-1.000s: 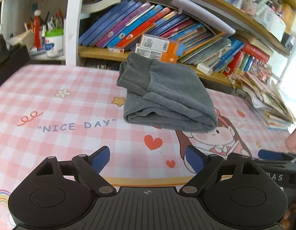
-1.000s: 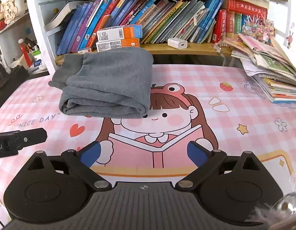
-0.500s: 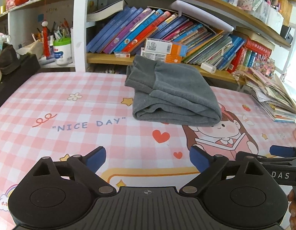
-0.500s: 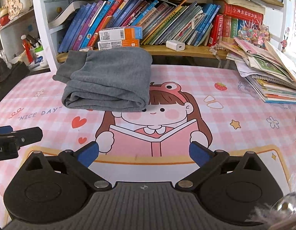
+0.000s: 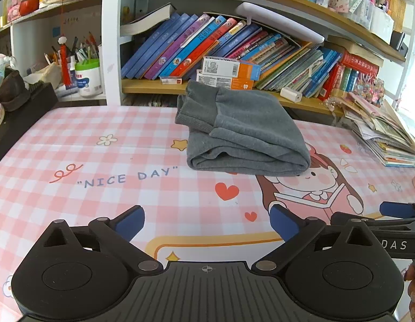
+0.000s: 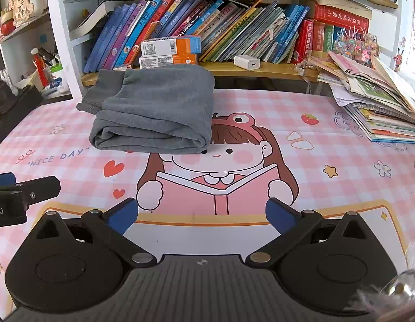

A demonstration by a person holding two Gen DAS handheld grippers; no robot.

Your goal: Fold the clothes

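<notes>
My grey fleece garment, folded into a thick soft bundle, lies on the pink checked table mat, just in front of the wooden bookshelf and overlapping the hat of the printed cartoon girl. My left gripper hangs well short of the bundle, over the mat on the near side of the girl, its jaws opening wide with nothing between them. My right gripper sits over the girl's open book, jaws spread and empty too.

The fold looks finished to me, so the risks lie in what I do next. The ribbed cuffs stick out past the bundle's edge on the side away from the girl, and the layers at the front are loose and rounded; if I reach back in to tidy them, a blue pad could catch a single layer and peel the stack open. A push from one side would likely slide the whole bundle across the slick mat toward the bookshelf, where the orange and white cardboard boxes stand just behind it and could be knocked. My two grippers also sit close beside each other, so a careless swing could clash them together
</notes>
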